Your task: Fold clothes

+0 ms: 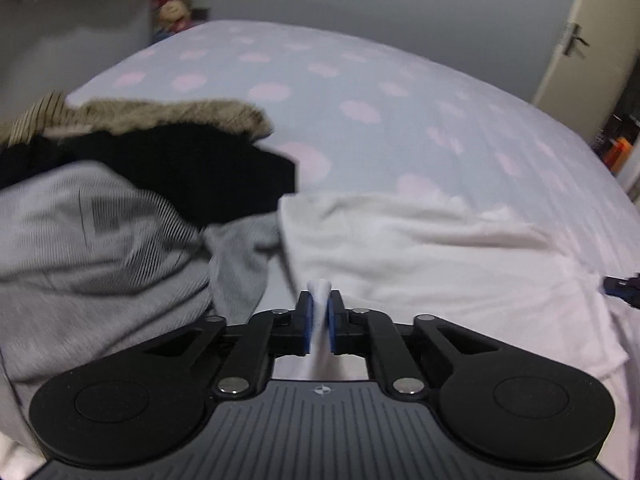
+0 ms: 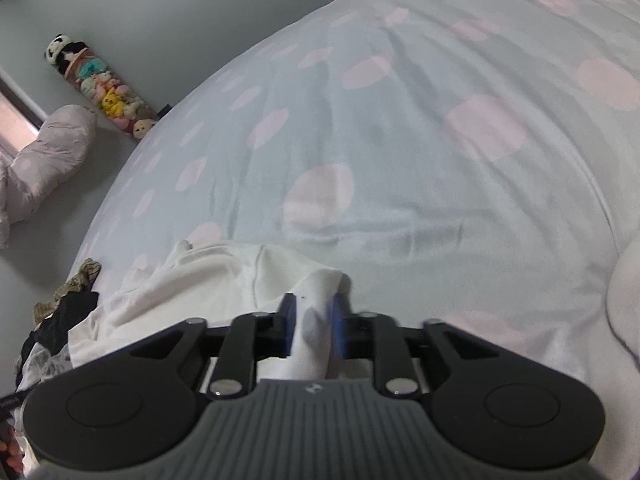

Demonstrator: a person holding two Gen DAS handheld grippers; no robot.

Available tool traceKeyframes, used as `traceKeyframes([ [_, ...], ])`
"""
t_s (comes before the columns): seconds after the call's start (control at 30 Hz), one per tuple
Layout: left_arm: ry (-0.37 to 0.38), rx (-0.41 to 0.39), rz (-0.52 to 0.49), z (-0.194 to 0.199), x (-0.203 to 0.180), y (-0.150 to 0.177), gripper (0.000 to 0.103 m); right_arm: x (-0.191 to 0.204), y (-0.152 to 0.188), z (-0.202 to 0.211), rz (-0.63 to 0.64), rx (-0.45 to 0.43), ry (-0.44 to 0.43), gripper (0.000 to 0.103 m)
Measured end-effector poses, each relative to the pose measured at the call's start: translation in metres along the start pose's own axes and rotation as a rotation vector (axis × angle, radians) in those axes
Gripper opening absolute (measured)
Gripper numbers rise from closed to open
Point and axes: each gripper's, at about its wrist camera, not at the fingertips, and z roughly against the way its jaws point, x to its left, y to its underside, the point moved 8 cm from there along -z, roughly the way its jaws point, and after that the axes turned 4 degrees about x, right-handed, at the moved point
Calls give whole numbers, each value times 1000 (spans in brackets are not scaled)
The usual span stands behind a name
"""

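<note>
Both claws sit low over the bed (image 1: pixel 400 92), pointing along it. The left claw (image 1: pixel 319 316) pinches a white garment (image 1: pixel 420 248) spread on the bed; the right claw (image 2: pixel 314 320) clamps another fold of it.

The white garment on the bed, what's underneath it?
Under the white garment lies the blue bedsheet with pink spots, visible all around it. Its left edge overlaps a grey striped garment. Anything else beneath is covered. Both the left gripper and the right gripper pinch its fabric.
</note>
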Motion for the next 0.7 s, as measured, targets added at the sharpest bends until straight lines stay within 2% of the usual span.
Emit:
traceKeyframes([
  [0.07,8,-17,-39,12,-10,-10,5,1,-2,2,-5,-14,-4,8],
  [0.3,52,-128,-88,43,-47,-67,5,2,-10,9,-25,-61,-16,6],
  [0.47,43,-193,-121,52,-62,-106,5,4,-15,15,-38,-95,-25,5],
  [0.53,10,-174,-109,44,-55,-108,5,4,-17,17,-44,-109,-28,5],
  [0.63,-43,-92,-90,17,-36,-97,5,9,-14,21,-29,-115,-29,6],
  [0.7,-75,-42,-79,1,-22,-85,5,16,-4,26,8,-102,-24,12],
])
